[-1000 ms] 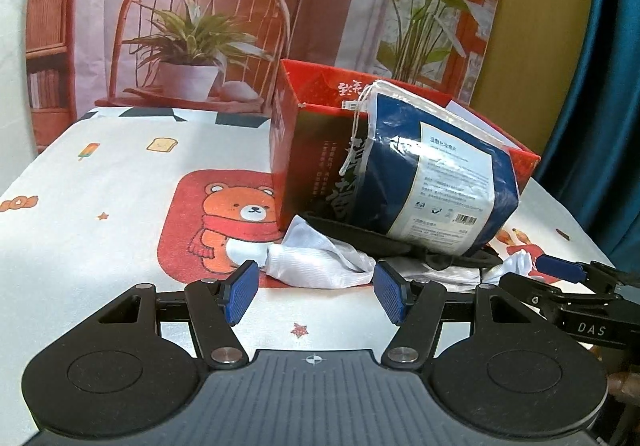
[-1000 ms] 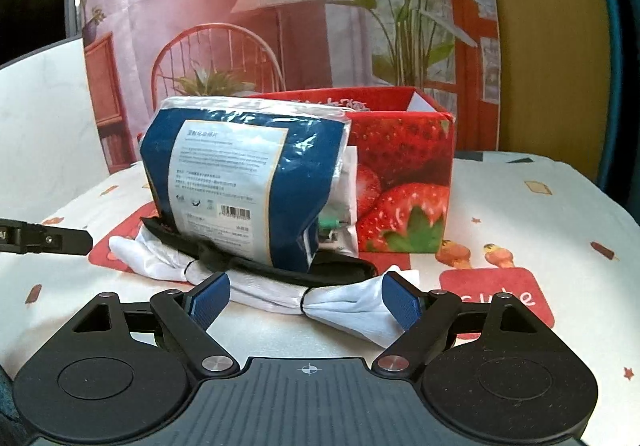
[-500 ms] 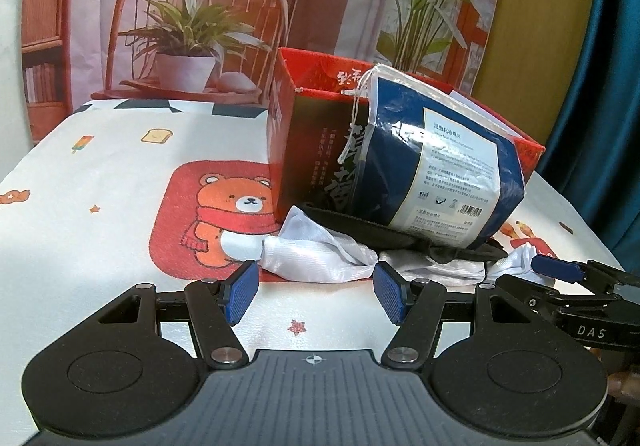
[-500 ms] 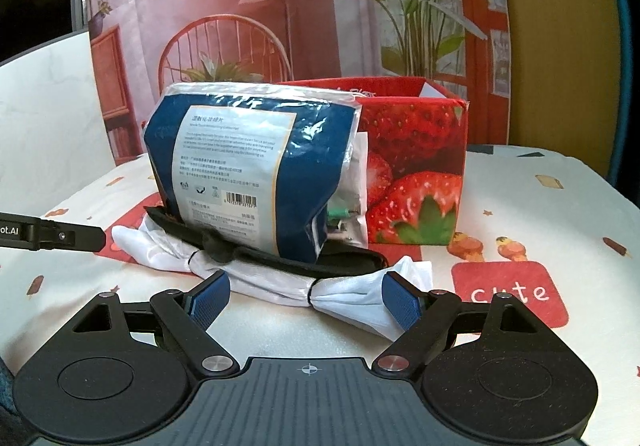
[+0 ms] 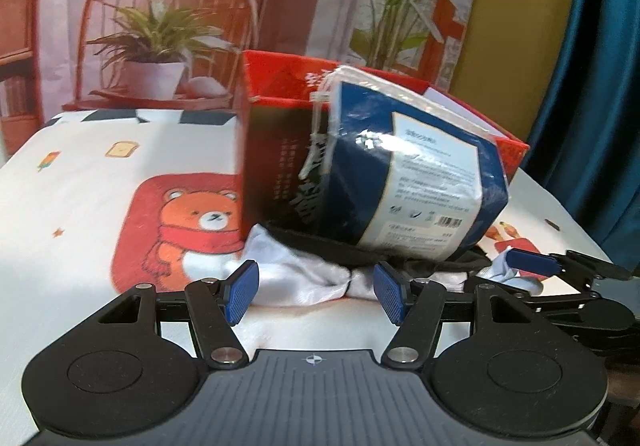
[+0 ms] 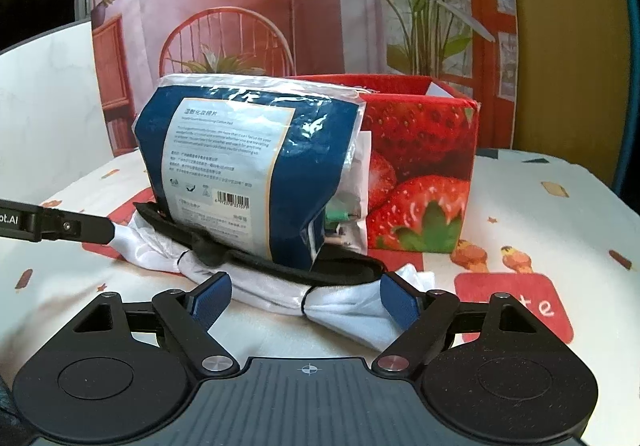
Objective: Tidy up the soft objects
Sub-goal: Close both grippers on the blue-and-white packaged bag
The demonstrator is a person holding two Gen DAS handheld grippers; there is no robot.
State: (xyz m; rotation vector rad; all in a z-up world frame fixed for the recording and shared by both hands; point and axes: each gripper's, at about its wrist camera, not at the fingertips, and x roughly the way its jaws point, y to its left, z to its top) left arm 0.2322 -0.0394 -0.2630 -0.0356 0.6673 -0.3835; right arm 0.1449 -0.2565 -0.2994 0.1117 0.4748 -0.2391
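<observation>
My left gripper (image 5: 316,293) has its jaws spread wide, and the left end of the white cloth (image 5: 296,278) lies between the blue pads, close to them, though I cannot tell whether either pad touches it. My right gripper (image 6: 306,298) is spread just as wide, with the right end of the same white cloth (image 6: 348,310) lying between its pads, the tied knot near the middle of the gap. The cloth stretches left to right across the near side of the printed tablecloth (image 5: 80,174), and a black strap (image 6: 340,270) runs along the top of it. On the strap and cloth rests a blue soft pack (image 6: 248,166) with a white label, leaning back against the red strawberry box (image 6: 420,174) just behind it. The box stands open at the top; I see a white corner poking above its far rim, but the rest of its inside is hidden from me. A smaller clear packet (image 6: 352,198) is wedged between the pack and the box. In the left wrist view the right gripper's blue fingertip (image 5: 532,261) sits at the cloth's right end. The blue pack weighs on the middle of the cloth.
</observation>
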